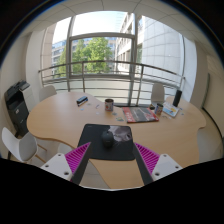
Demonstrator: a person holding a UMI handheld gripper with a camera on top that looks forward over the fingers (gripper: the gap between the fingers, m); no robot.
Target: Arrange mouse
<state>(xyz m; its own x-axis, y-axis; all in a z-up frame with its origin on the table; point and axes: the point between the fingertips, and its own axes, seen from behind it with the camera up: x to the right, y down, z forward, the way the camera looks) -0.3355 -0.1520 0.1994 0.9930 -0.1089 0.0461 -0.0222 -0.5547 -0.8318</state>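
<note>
Ahead of the open hand-held gripper (108, 163), mouse (107, 139); markings seemingly unreadable.

The small dark mouse (107, 140) on the black mat (104, 141) is too small to show its buttons or which way it faces. Both fingers (63, 158) of the gripper (105, 158) are cut off at their near ends, so their bases go unseen. On the far side of the table (60, 118), a cup-like thing (109, 104) and a flat dark item (82, 100) are too tiny to name. The magazines' (141, 115) covers can't be read.
</note>
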